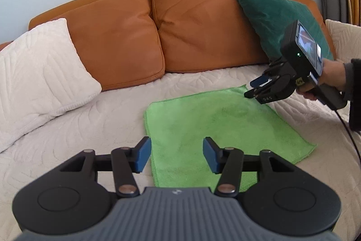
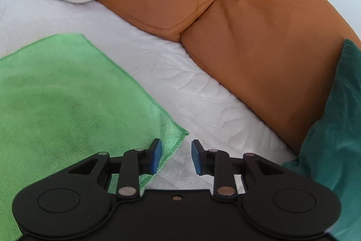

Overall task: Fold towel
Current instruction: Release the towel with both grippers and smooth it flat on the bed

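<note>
A bright green towel [image 1: 214, 119] lies spread flat on the white quilted sofa cover [image 1: 90, 128]. My left gripper [image 1: 176, 150] hovers over the towel's near left corner, jaws wide open, nothing between the blue pads. My right gripper [image 1: 250, 89], held by a person's hand [image 1: 329, 73], sits at the towel's far right corner. In the right wrist view the towel [image 2: 67, 105] fills the left side and its corner tip lies just ahead of the right gripper [image 2: 176, 151]. That gripper's jaws stand narrowly open, with only sofa cover in the gap; the left pad overlaps the towel's edge.
Two orange back cushions [image 1: 191, 31] line the rear of the sofa. A white pillow [image 1: 40, 69] leans at the left and a dark green pillow [image 1: 277, 22] at the right. A black cable [image 1: 347, 128] trails from the right gripper's handle.
</note>
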`<state>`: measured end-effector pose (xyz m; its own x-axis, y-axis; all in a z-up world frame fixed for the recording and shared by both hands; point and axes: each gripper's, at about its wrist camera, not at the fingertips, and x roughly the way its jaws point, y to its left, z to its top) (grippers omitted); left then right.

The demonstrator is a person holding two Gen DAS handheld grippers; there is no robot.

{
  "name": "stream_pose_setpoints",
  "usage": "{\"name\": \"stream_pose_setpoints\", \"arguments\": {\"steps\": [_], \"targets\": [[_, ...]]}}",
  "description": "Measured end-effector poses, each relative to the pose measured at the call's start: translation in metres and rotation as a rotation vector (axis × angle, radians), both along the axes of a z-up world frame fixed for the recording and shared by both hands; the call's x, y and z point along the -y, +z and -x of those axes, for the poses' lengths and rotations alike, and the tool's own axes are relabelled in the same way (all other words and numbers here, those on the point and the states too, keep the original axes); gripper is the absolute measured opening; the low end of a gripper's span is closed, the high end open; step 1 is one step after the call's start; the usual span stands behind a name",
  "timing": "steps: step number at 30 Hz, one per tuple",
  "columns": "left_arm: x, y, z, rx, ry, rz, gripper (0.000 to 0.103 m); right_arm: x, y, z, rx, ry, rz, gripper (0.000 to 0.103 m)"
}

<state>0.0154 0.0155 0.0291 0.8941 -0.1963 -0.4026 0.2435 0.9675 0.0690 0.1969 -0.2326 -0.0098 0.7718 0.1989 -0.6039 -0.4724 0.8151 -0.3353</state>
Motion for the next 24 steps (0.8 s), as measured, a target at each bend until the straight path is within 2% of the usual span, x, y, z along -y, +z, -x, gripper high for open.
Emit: {"name": "stream_pose_setpoints", "arguments": {"steps": [2,3,4,5,8,10,13,15,19,22,24], "targets": [[-0.016,0.018,-0.018,0.01,-0.004,0.021,0.055,0.001,0.015,0.004,0.007,0.006,-0.099,0.03],[-0.023,0.024,-0.027,0.012,0.013,0.025,0.055,-0.005,0.02,0.006,0.018,0.015,-0.102,0.03],[-0.032,0.031,-0.039,0.008,0.061,0.028,0.055,-0.014,0.024,0.008,0.024,0.03,-0.094,0.031],[-0.044,0.039,-0.053,0.002,0.151,0.048,0.055,-0.027,0.027,0.008,0.011,0.058,-0.09,0.03],[-0.071,0.041,-0.052,0.002,0.283,0.258,0.055,-0.076,0.034,0.004,-0.054,0.156,-0.066,0.031],[-0.075,0.035,-0.044,-0.043,0.277,0.299,0.055,-0.115,0.032,-0.001,-0.066,0.226,0.013,0.031],[-0.07,0.031,-0.033,-0.002,0.278,0.226,0.056,-0.167,0.023,-0.01,-0.018,0.294,0.114,0.03],[-0.069,0.03,-0.029,0.018,0.279,0.184,0.056,-0.184,0.019,-0.018,-0.029,0.308,0.106,0.03],[-0.082,0.026,-0.031,-0.01,0.268,0.225,0.056,-0.194,0.004,-0.024,-0.102,0.32,0.098,0.03],[-0.087,0.023,-0.032,-0.022,0.256,0.22,0.056,-0.185,-0.005,-0.016,-0.088,0.323,0.116,0.031],[-0.09,0.023,-0.033,-0.028,0.249,0.238,0.056,-0.185,-0.003,-0.019,-0.103,0.305,0.09,0.031]]}}
